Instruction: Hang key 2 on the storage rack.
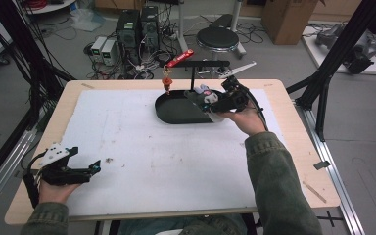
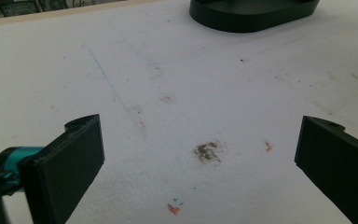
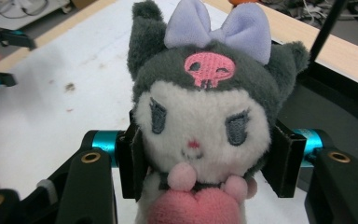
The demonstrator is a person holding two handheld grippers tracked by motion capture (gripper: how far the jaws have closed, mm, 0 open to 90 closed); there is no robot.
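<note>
Right gripper (image 3: 204, 163) jaws clamped on the cheeks of a small grey-and-white plush doll with lilac bow and pink skull patch (image 3: 205, 112), held just over the near right rim of the black oval tray (image 1: 176, 115). Black T-shaped stand (image 1: 196, 68) rises from the tray's far side; a red tag with orange charm (image 1: 169, 73) hangs off its left end. Left gripper (image 2: 196, 154), jaws wide apart and empty, rests well away from the tray at the white mat's (image 1: 142, 156) near left corner.
</note>
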